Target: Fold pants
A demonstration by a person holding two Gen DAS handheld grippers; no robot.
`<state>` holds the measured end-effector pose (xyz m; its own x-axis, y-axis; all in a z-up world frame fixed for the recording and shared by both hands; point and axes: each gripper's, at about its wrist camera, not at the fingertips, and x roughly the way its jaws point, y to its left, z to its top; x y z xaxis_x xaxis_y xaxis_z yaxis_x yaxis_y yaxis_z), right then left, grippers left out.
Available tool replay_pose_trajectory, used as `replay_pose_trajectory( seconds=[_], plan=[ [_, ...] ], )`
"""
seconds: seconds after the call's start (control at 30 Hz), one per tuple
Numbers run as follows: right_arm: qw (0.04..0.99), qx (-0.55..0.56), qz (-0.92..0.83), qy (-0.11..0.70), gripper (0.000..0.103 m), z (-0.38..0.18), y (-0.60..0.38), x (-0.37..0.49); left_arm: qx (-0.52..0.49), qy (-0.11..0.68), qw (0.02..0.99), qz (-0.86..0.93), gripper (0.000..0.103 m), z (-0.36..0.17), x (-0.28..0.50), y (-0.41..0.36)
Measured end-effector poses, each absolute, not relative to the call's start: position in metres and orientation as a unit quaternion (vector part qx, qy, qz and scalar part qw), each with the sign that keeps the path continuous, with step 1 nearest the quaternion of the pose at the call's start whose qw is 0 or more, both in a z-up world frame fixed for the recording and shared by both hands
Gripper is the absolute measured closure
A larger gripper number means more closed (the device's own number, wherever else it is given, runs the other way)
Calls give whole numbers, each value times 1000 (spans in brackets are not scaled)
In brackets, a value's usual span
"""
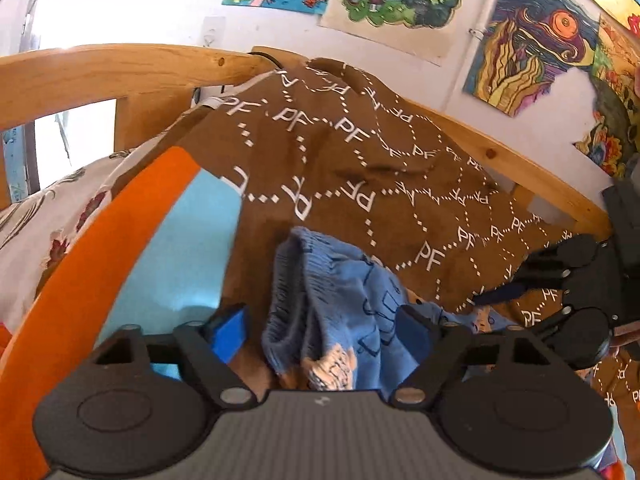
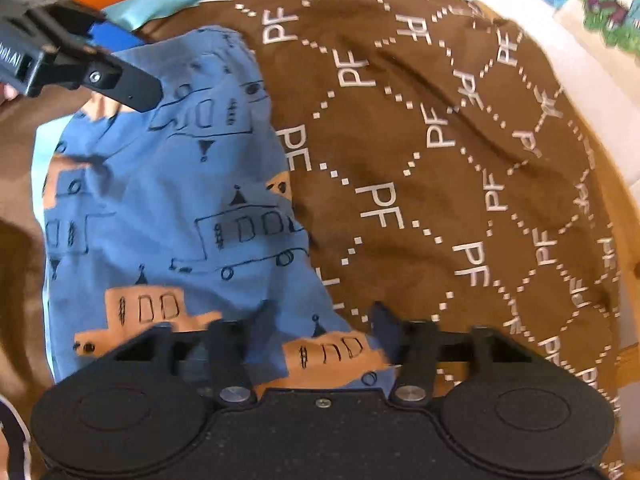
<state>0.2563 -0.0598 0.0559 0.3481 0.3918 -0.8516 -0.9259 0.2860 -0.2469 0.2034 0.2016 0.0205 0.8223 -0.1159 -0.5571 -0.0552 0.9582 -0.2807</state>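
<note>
At far left lies a floral-print white fabric (image 1: pixel 44 220), then a smooth orange band (image 1: pixel 120 224) edging a pale turquoise surface (image 1: pixel 192 248). The left gripper (image 1: pixel 322 322) stands with its blue-padded fingers (image 1: pixel 230 326) wide apart, the bunched ribbed waistband of the soft blue cotton pants printed with orange and outlined trucks (image 2: pixel 160 200) between them, unpinched. The pants lie on a rumpled brown suede-like blanket patterned with white dotted diamonds and "PF" letters (image 2: pixel 420 160). The right gripper (image 2: pixel 320 336) is also parted, straddling the pants' near edge. A rounded pine bed rail (image 1: pixel 120 64) curves behind, below colourful paper drawings (image 1: pixel 520 40).
</note>
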Motion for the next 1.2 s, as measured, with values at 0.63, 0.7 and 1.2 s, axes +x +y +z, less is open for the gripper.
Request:
replay_pose_trajectory(
  seconds=[0.63,0.7,1.2],
  plan=[
    [761,-343,395,382,94,52,-65,276,-186,309,933,14,69,18,208,217],
    [767,-312,416,376,83,65,-69,275,-205,307,929,4,53,18,208,220],
    [717,-271,505,398,82,68,-13,284,-191,310,931,14,64,17,205,217]
  ],
)
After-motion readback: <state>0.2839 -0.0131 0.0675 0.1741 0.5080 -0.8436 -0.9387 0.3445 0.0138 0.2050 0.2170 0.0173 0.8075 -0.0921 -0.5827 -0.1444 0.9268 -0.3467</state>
